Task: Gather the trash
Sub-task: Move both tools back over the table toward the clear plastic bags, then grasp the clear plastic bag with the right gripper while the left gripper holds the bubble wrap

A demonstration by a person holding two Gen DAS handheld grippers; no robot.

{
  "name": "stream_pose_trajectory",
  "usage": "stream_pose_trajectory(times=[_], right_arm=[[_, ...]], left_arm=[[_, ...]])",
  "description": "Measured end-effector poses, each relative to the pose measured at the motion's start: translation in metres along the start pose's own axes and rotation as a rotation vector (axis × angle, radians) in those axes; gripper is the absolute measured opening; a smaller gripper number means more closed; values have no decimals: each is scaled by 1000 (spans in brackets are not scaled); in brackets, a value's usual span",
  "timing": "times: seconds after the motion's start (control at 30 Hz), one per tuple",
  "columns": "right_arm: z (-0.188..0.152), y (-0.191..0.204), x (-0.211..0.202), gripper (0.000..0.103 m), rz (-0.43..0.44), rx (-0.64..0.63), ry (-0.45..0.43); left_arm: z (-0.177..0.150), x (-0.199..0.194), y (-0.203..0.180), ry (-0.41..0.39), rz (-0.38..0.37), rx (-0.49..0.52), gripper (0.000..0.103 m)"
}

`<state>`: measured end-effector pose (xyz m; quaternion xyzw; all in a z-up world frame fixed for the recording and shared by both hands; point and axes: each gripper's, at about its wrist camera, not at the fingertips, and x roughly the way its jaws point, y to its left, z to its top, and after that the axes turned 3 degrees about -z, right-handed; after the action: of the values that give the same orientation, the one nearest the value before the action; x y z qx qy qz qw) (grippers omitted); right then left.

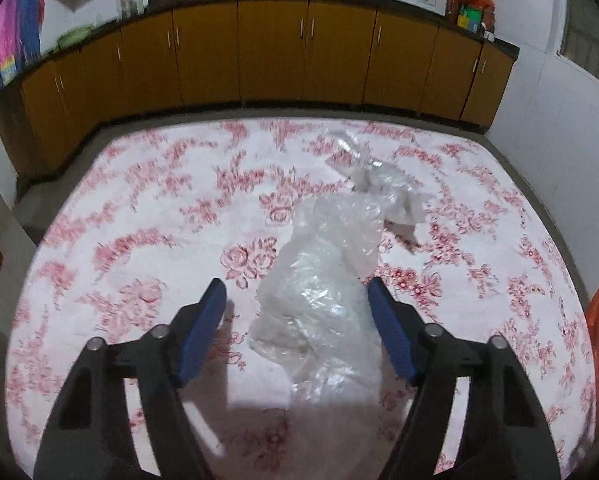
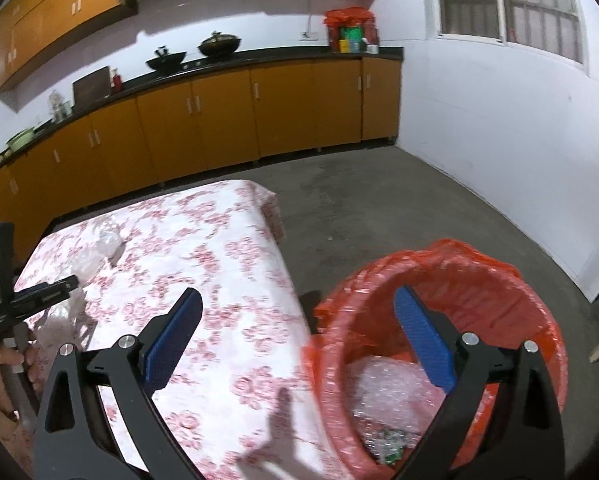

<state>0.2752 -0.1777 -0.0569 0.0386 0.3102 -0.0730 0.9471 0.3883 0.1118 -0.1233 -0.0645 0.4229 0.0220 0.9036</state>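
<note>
Visibly, both claws gape: left claw (image 1: 297,292) straddles clear plastic bag (image 1: 319,292), right claw (image 2: 297,300) empty.

A crumpled clear plastic bag (image 1: 319,304) lies on the flower-patterned counter (image 1: 139,208), with a smaller crumpled clear wrapper (image 1: 383,188) just beyond it. Beside the counter stands an orange-lined trash bin (image 2: 499,280), bubble wrap (image 2: 395,396) already inside.

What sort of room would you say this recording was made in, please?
Most likely a home kitchen: orange base cabinets run under a dark countertop carrying two woks, and a table with a floral cloth stands in the middle.
</note>
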Motion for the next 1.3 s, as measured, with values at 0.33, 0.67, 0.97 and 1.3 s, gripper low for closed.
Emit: stream_pose_trajectory(times=[0.33, 0.67, 0.97, 1.3], right_arm=[[7, 60, 19, 96, 84, -87, 8], [19, 140, 66, 96, 206, -193, 63], [41, 209, 125, 83, 269, -220, 114], [45, 261, 174, 68, 255, -294, 187]], left_arm=[[-2, -3, 23, 3, -42, -52, 42], [-11, -48, 95, -80, 37, -130, 43], [-9, -57, 137, -115, 84, -194, 43], [-10, -52, 150, -123, 84, -231, 43]])
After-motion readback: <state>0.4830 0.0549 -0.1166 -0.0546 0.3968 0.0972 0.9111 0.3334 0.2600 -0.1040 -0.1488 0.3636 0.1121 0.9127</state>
